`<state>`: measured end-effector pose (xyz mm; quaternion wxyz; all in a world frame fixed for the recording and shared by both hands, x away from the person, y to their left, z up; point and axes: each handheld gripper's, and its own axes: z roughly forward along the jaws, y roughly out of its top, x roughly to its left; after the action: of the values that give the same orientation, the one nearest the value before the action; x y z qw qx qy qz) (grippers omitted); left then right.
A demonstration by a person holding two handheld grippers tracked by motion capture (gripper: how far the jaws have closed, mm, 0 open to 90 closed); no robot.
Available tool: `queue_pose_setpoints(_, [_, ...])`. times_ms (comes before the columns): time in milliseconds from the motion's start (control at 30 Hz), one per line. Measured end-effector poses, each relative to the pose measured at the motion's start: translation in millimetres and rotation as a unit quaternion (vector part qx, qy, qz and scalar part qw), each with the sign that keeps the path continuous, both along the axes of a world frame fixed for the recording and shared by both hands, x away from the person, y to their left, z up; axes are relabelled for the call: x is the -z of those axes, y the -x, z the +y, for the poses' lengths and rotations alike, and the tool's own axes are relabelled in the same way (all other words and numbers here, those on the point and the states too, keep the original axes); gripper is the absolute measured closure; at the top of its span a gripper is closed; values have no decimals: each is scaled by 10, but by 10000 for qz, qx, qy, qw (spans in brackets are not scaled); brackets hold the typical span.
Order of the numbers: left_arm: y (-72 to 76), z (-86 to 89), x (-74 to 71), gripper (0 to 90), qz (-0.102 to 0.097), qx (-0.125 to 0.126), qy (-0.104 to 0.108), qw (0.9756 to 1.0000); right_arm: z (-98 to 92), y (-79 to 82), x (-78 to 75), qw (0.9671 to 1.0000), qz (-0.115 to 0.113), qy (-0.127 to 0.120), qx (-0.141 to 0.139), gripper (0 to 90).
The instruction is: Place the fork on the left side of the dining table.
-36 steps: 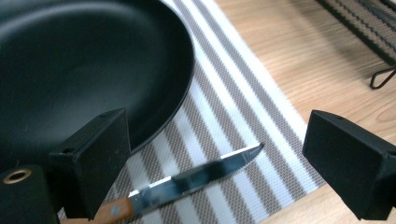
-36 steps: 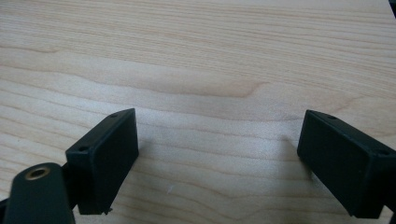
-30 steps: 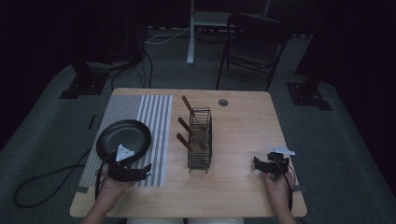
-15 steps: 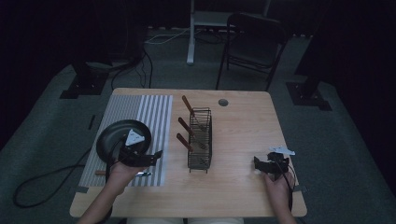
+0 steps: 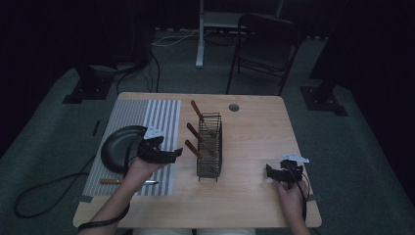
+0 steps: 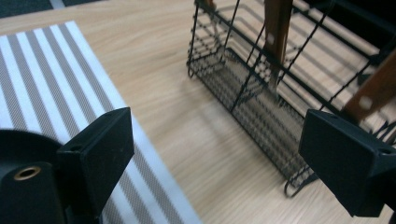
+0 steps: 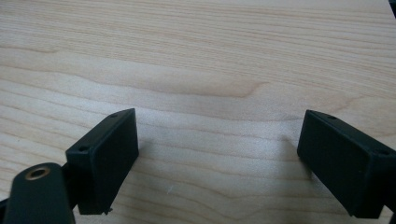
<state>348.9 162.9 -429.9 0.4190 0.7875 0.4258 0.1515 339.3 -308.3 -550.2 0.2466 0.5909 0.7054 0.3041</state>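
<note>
Wire rack (image 5: 209, 146) of wooden-handled utensils (image 5: 193, 149) right of striped mat (image 5: 128, 128); both hand-held grippers wide open, empty.

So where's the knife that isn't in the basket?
In the high view, the loose knife lies flat on the striped mat, near its front edge on the table's left side, just below the left gripper and the black plate.

Black wire rack (image 5: 209, 146) standing upright near the middle of the wooden table (image 5: 254, 132), just right of the striped mat (image 5: 147, 122). Three brown wooden-handled utensils (image 5: 193, 131) leaning out of it toward the left, handles up. Black round pan (image 5: 117, 147) over the mat's left part. Small knife (image 5: 128, 181) lying flat on the mat's near edge.
</note>
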Motion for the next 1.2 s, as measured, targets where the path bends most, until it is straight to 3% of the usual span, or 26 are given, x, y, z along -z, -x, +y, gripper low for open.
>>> queue_pose_setpoints(233, [-116,-43,-103,144,-107,40,172,9998,1,0,0,10000,1,-6,3,121])
queue_pose_setpoints(300, [-190,-46,-192,158,-113,129,362,9992,0,0,0,10000,-4,-3,3,121])
queue_pose_setpoints(433, [-229,-65,-278,163,-166,230,458,9985,0,0,0,10000,-4,-2,2,121])
queue_pose_setpoints(567, [-266,-88,-354,203,-183,369,569,9975,0,0,-1,10000,-2,-1,2,121])
queue_pose_setpoints(600, [-275,-90,-366,253,-187,379,614,9972,0,0,-1,10000,-3,1,1,121])
queue_pose_setpoints(767, [-351,-119,-452,327,-73,504,882,9948,0,0,0,10000,-6,-1,1,121])
queue_pose_setpoints(933, [-418,-222,-473,342,73,460,684,9966,0,0,0,10000,-6,-2,3,121])
queue_pose_setpoints(967, [-441,-239,-464,343,135,458,736,9961,0,0,0,10000,-6,-1,2,121])
queue_pose_setpoints(1067, [-474,-272,-448,401,182,436,758,9960,1,0,0,10000,0,-7,7,121])
queue_pose_setpoints(1200, [-511,-325,-413,473,303,367,613,9970,1,0,0,10000,0,-8,6,121])
